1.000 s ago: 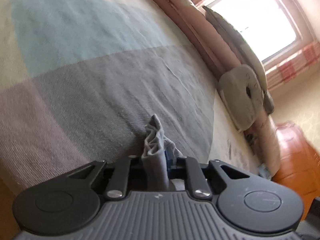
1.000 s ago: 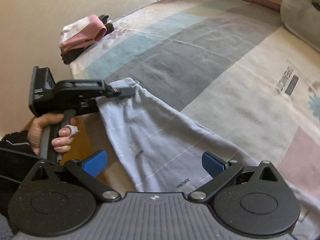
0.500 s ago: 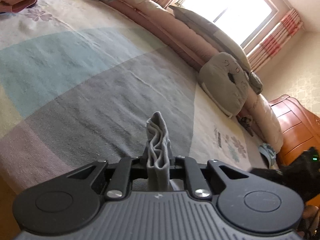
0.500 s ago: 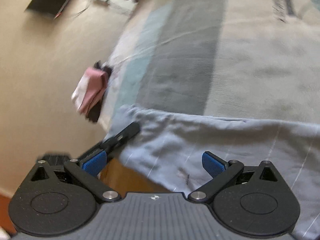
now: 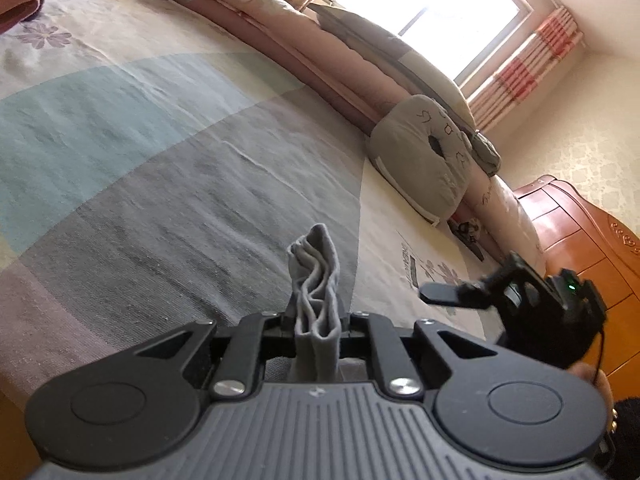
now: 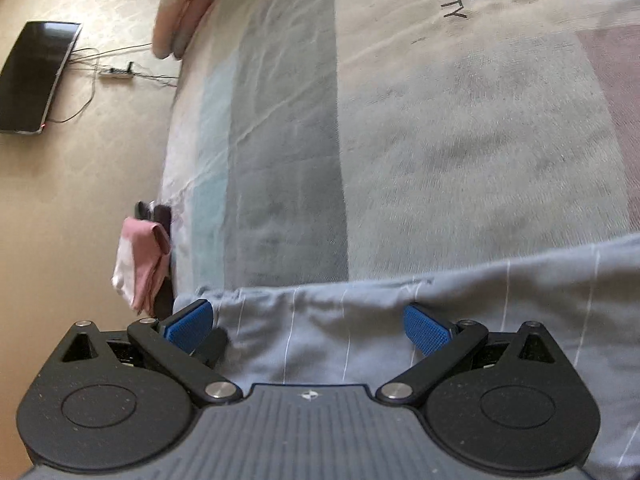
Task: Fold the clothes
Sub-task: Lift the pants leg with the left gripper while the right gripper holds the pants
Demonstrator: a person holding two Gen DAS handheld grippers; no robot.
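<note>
Left gripper [image 5: 316, 320] clamped tight on a bunched corner of the blue-grey garment [image 6: 360, 336]. The garment's top edge runs crosswise over the near edge of the bed [image 6: 460, 120]. Right gripper [image 6: 308, 324] wide open, holding nothing, jaws straddling that edge just beside the left's pinch, so it's nearest the free hem.

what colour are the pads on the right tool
Blue, with a fine textured grid; the pads show best in the right wrist view, spread apart over the striped garment.

A bright window [image 5: 436, 12] with striped curtains [image 5: 532, 68] glows at 1 o'clock above the patchwork bed [image 5: 168, 168], a wooden cabinet [image 5: 580, 232] at 3.
</note>
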